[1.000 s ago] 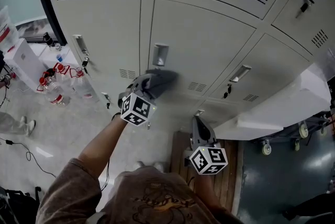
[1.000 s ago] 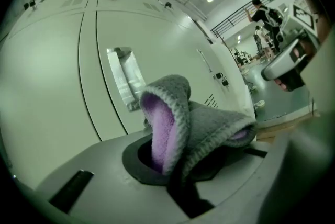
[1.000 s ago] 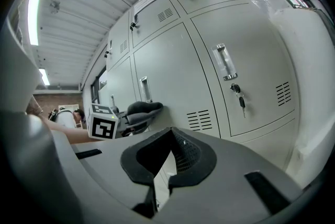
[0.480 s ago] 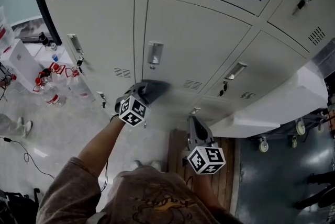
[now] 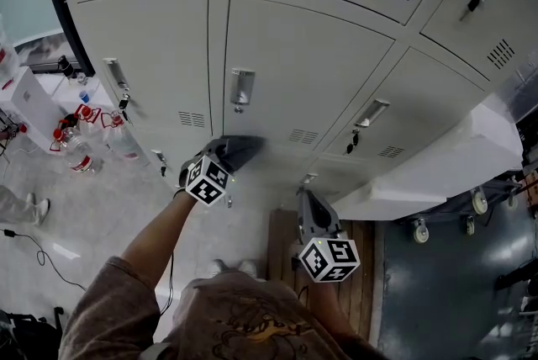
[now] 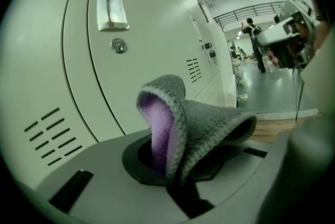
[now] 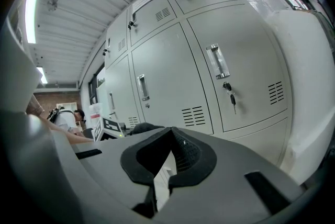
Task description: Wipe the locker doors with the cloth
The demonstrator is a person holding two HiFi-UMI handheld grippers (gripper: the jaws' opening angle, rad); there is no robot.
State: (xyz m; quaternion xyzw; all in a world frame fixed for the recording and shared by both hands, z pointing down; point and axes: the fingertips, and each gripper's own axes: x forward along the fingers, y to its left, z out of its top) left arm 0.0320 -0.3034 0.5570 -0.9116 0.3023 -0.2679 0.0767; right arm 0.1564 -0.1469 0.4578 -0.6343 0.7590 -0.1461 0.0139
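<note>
My left gripper (image 5: pixel 229 158) is shut on a folded grey cloth (image 5: pixel 242 150) with a lilac inner side (image 6: pixel 163 131). It holds the cloth against the lower part of the middle locker door (image 5: pixel 294 72), below the metal handle (image 5: pixel 242 86) and beside the vent slots (image 5: pixel 303 136). In the left gripper view the cloth sticks up from the jaws, with the door (image 6: pixel 152 45) and its handle (image 6: pixel 111 8) close behind. My right gripper (image 5: pixel 307 205) hangs lower, off the lockers. Its jaws (image 7: pixel 168 136) are shut with nothing in them.
Water bottles (image 5: pixel 80 144) and a white box (image 5: pixel 34 102) stand on the floor at the left. A white wheeled unit (image 5: pixel 454 165) juts out at the right, above a wooden pallet (image 5: pixel 370 266). A cable (image 5: pixel 38 245) lies on the floor. A person (image 6: pixel 255 40) stands far off.
The left gripper has slid the cloth down the middle door, away from the handle. The right gripper has barely moved.
</note>
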